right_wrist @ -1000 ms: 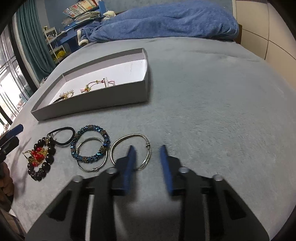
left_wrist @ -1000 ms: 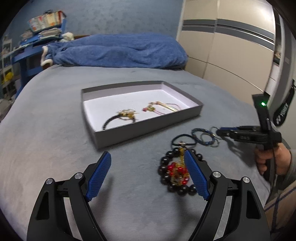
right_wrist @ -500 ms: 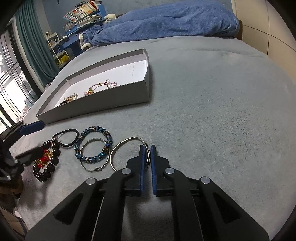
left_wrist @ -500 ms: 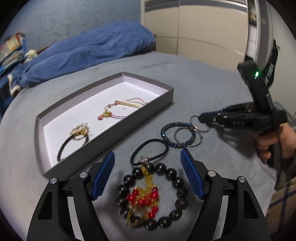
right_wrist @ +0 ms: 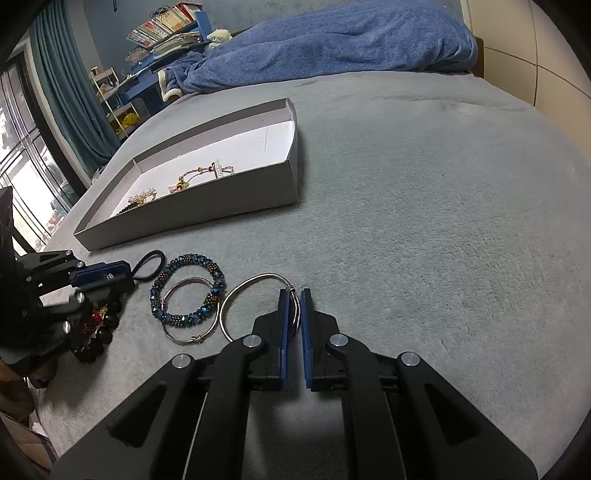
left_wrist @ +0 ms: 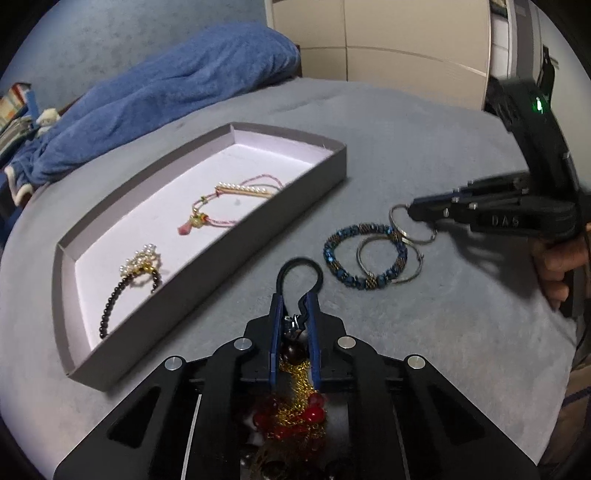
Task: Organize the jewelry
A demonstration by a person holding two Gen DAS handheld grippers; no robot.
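Observation:
My left gripper (left_wrist: 295, 299) is closing its jaws on the black bead bracelet (left_wrist: 295, 417) with gold chain and red beads. Its pads pinch the bracelet's top, and a black elastic loop (left_wrist: 295, 266) sticks out past the tips. From the right wrist view, that left gripper (right_wrist: 103, 275) covers the bracelet (right_wrist: 96, 332). My right gripper (right_wrist: 294, 291) is shut on the wire of a silver bangle (right_wrist: 240, 291) lying on the grey bedspread. A blue beaded bracelet (right_wrist: 192, 256) and a thin silver hoop (right_wrist: 184, 341) overlap between the two grippers. The grey tray (left_wrist: 229, 258) holds a pearl-and-dark-bead bracelet (left_wrist: 138, 262) and a pink cord bracelet (left_wrist: 240, 192).
A blue blanket (left_wrist: 166, 92) is bunched at the far end of the bed. Beige wardrobe doors (left_wrist: 406, 48) stand beyond the bed. A shelf of books (right_wrist: 162, 33) and teal curtains (right_wrist: 55, 92) line the window side. A person's hand (left_wrist: 557, 266) grips the right tool.
My left gripper swung over the black bead bracelet and closed from wide open onto it. My right gripper closed its small gap onto the silver bangle and stayed in place.

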